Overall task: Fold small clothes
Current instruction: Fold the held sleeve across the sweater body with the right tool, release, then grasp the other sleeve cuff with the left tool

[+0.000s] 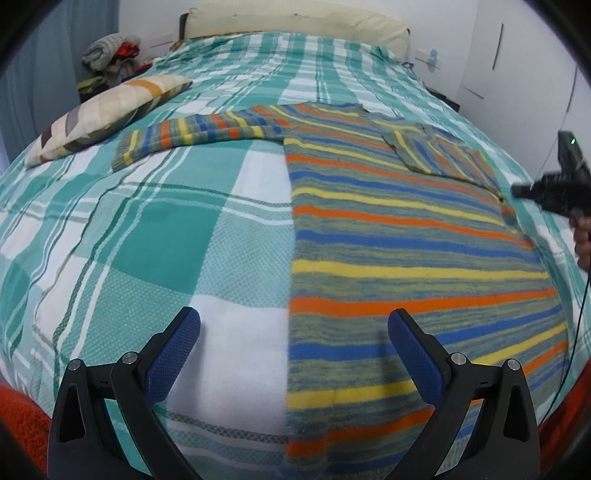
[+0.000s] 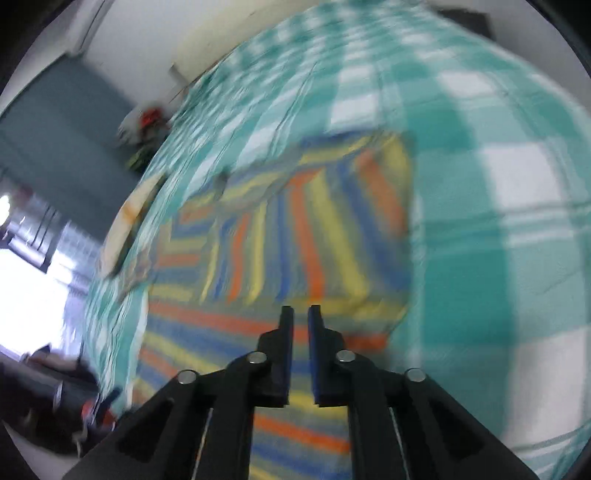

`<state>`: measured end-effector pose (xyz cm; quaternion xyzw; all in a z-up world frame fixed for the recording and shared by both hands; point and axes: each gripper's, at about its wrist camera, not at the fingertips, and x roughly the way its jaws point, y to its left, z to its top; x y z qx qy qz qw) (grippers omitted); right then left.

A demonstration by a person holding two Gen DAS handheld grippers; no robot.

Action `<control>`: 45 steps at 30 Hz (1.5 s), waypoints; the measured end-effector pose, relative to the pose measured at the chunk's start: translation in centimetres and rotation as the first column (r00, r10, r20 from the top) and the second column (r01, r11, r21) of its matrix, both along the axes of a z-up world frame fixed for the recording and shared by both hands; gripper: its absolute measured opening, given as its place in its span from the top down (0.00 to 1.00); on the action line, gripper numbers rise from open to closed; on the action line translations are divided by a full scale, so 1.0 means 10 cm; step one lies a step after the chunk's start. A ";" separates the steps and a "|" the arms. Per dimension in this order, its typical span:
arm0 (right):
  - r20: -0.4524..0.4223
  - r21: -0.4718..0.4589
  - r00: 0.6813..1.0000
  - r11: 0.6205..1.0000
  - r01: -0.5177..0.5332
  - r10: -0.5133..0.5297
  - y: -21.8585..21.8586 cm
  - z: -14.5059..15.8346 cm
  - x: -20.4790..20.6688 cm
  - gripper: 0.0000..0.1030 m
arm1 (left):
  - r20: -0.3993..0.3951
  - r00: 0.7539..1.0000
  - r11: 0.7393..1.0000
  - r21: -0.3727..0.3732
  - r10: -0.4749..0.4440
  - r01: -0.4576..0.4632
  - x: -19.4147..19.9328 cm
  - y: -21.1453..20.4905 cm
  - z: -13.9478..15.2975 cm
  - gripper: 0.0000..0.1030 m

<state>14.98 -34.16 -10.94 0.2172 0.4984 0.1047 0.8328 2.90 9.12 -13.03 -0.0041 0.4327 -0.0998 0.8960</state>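
A striped sweater [image 1: 399, 236] in orange, blue, yellow and grey-green lies flat on the bed. Its left sleeve [image 1: 192, 134] stretches out to the left; its right sleeve [image 1: 443, 157] is folded over the body. My left gripper [image 1: 293, 325] is open and empty, low over the sweater's left hem edge. My right gripper [image 2: 301, 314] is nearly shut with a narrow gap, nothing between its pads, above the folded sleeve [image 2: 332, 229]; that view is blurred. The right gripper also shows in the left wrist view [image 1: 554, 188] at the sweater's right side.
The bed has a teal and white plaid cover [image 1: 147, 229]. A patterned pillow [image 1: 103, 114] lies at the left. A pile of clothes [image 1: 110, 55] sits beyond the bed's far left corner. A cream headboard cushion [image 1: 295, 22] is at the back. Orange fabric [image 1: 22, 417] is at the near edge.
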 end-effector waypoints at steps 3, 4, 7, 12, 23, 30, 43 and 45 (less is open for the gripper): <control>-0.116 -0.179 0.992 0.983 0.036 -0.058 0.01 -0.40 -0.14 1.00 | -0.018 1.000 0.999 0.033 -0.006 0.006 -0.04 0.00 -0.03 0.01; -0.095 -0.163 0.992 0.985 0.061 -0.078 -0.03 -0.42 -0.18 1.00 | -0.012 1.000 1.000 0.030 0.000 0.000 -0.07 0.04 0.00 0.01; -0.025 -0.189 0.979 0.963 0.192 -0.200 -0.13 -0.22 -0.48 0.88 | 0.017 1.000 1.000 -0.019 -0.006 0.007 -0.14 0.11 0.12 0.01; 0.037 -0.120 0.999 0.993 0.024 -0.020 0.27 0.12 -1.06 0.88 | 0.023 0.997 0.997 -0.028 -0.071 0.072 -0.18 -0.04 0.14 0.01; 0.015 -0.137 0.991 0.981 0.136 -0.136 0.34 -0.19 -2.35 0.87 | -0.051 0.972 0.964 0.128 -0.229 0.234 -0.43 -0.49 -0.02 0.02; 0.153 -0.227 0.988 0.973 0.044 -0.009 0.98 0.24 -2.27 0.57 | -0.075 0.976 0.974 0.080 -0.205 0.211 -0.45 -0.45 -0.03 0.01; 0.108 -0.341 0.991 0.940 -0.033 0.074 1.48 -0.18 -2.29 0.53 | -0.079 0.987 0.990 0.016 -0.137 0.138 -0.34 -0.24 0.00 0.01; 0.117 -0.339 0.991 0.940 -0.028 0.072 1.48 -0.18 -2.28 0.52 | -0.077 0.989 0.992 0.003 -0.123 0.124 -0.32 -0.19 0.02 0.01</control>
